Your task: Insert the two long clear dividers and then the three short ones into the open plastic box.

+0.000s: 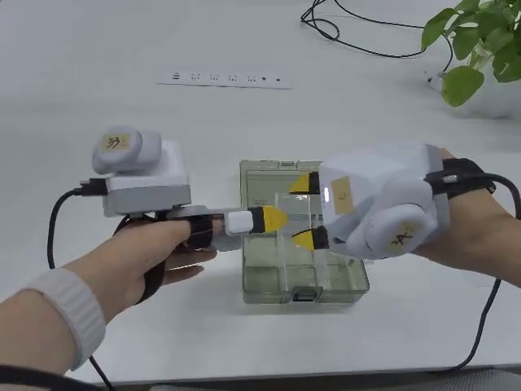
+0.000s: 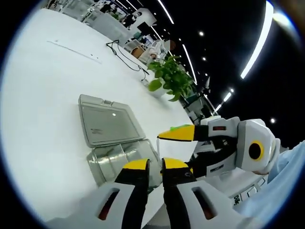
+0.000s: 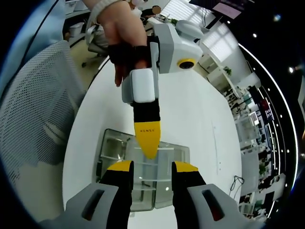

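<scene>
The open clear plastic box (image 1: 262, 285) lies mid-table with its lid (image 1: 264, 175) flat behind it. My left gripper (image 1: 275, 218) reaches in from the left over the box. Its jaws (image 2: 156, 164) stand almost together on what looks like a thin clear divider (image 2: 157, 143). My right gripper (image 1: 303, 211) comes from the right, open, with its yellow fingertips (image 3: 121, 167) on either side of the left gripper's tip (image 3: 148, 138). A clear panel (image 3: 157, 157) stands upright in the box (image 3: 112, 143) between them. Whether the right jaws touch it is unclear.
A white power strip (image 1: 224, 79) lies at the back. Black cables (image 1: 358, 32) and a potted plant (image 1: 480, 49) sit at the back right. Each gripper trails a black cable, and the table's front edge (image 1: 326, 376) is close.
</scene>
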`<state>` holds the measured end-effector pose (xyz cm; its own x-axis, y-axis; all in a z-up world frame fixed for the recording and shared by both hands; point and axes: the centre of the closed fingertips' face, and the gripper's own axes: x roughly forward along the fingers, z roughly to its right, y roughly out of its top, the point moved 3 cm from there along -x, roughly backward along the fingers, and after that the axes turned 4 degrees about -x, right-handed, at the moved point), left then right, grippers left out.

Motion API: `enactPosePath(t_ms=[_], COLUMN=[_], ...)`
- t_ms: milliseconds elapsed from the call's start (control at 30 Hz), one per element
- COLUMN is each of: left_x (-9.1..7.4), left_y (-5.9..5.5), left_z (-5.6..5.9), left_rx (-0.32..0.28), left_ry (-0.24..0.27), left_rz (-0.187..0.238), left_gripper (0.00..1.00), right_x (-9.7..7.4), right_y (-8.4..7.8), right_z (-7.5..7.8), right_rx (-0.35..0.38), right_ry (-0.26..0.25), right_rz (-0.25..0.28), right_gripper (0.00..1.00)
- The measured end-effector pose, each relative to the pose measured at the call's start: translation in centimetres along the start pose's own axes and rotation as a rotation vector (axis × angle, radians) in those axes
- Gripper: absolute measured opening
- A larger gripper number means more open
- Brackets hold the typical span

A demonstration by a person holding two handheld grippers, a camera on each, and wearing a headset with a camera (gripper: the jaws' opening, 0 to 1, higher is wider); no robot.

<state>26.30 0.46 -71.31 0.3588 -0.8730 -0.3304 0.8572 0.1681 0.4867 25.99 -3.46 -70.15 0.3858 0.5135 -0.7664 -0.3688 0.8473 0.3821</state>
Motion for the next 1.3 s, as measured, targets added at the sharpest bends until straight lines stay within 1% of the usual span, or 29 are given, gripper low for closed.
enactPosePath(t_ms=[100,167,233,300,333,533,667,700,733,800,833,867,900,933,967,1000,1033,1067,1100,1133,1167,1200,1233,1267,1300], left_x=[0.1,0.1,0.2,0.5,0.5,0.8,0.7,0.7,0.6,0.4,0.3,0.2,0.1,-0.1,-0.2,-0.4,-0.5,-0.8,-0.9,-1.1,-1.2,-1.4,-1.5,-1.6,-1.8], left_y=[-0.1,-0.3,-0.4,-0.6,-0.7,-1.1,-1.2,-1.2,-1.1,-1.0,-1.0,-1.1,-1.0,-1.1,-1.2,-1.4,-1.5,-1.5,-1.6,-1.6,-1.7,-1.7,-1.7,-1.7,-1.7], left_z=[0.1,0.2,0.3,0.6,0.7,1.2,1.3,1.3,1.3,1.4,1.5,1.6,1.8,1.9,1.7,1.6,1.7,1.8,1.9,2.1,2.1,2.4,2.7,3.0,3.2], left_rx=[-0.004,-0.017,-0.020,-0.026,-0.041,-0.045,-0.050,-0.050,-0.039,-0.020,-0.010,0.013,0.025,0.035,0.042,0.079,0.102,0.102,0.116,0.155,0.161,0.208,0.231,0.242,0.246], left_ry=[0.002,-0.002,-0.010,-0.005,-0.005,-0.010,-0.011,-0.014,-0.013,-0.017,-0.021,-0.034,-0.050,-0.068,-0.059,-0.060,-0.071,-0.079,-0.090,-0.111,-0.112,-0.140,-0.161,-0.185,-0.201], left_rz=[-0.006,-0.012,-0.014,-0.014,-0.016,-0.015,-0.013,-0.011,-0.008,-0.010,-0.010,-0.020,-0.018,-0.027,-0.033,-0.046,-0.049,-0.048,-0.053,-0.057,-0.061,-0.066,-0.057,-0.053,-0.054], left_gripper=[0.01,0.00,0.00,0.00,0.00,0.00,0.00,0.00,0.00,0.00,0.00,0.00,0.00,0.00,0.00,0.00,0.00,0.00,0.00,0.00,0.00,0.00,0.00,0.00,0.00], right_x=[0.0,0.0,-0.1,-0.3,-0.4,-0.7,-0.8,-0.9,-1.0,-1.3,-1.6,-2.1,-2.3,-2.6,-3.0,-3.1,-3.3,-3.4,-3.6,-3.7,-3.7,-3.8,-4.0,-4.2,-4.0], right_y=[0.1,0.1,0.1,0.0,-0.1,-0.1,-0.1,-0.1,0.1,0.1,0.1,0.0,-0.1,-0.2,-0.7,-0.9,-1.2,-1.4,-1.6,-1.7,-1.9,-2.0,-1.5,-1.2,-1.5], right_z=[-0.2,-0.4,-0.5,-0.7,-0.8,-1.0,-1.1,-1.1,-1.1,-0.8,-0.7,-0.3,-0.1,0.1,0.6,1.0,1.5,1.6,1.9,2.1,2.0,2.0,1.6,1.1,1.6], right_rx=[-0.016,-0.021,-0.022,-0.029,-0.027,-0.029,-0.041,-0.034,0.014,0.071,0.101,0.145,0.170,0.199,0.265,0.312,0.367,0.386,0.400,0.406,0.429,0.437,0.455,0.484,0.536], right_ry=[0.004,0.009,0.012,0.010,0.011,0.014,0.022,0.024,0.027,0.029,0.041,0.047,0.063,0.080,0.093,0.097,0.107,0.121,0.126,0.131,0.168,0.192,0.256,0.315,0.326], right_rz=[-0.006,-0.010,-0.009,-0.012,-0.011,-0.005,0.011,0.018,0.038,0.062,0.081,0.099,0.110,0.126,0.135,0.142,0.162,0.168,0.172,0.179,0.190,0.202,0.238,0.259,0.279], right_gripper=[0.32,0.32,0.32,0.32,0.32,0.32,0.33,0.35,0.39,0.50,0.51,0.49,0.47,0.44,0.41,0.41,0.41,0.40,0.39,0.39,0.37,0.35,0.34,0.32,0.31])
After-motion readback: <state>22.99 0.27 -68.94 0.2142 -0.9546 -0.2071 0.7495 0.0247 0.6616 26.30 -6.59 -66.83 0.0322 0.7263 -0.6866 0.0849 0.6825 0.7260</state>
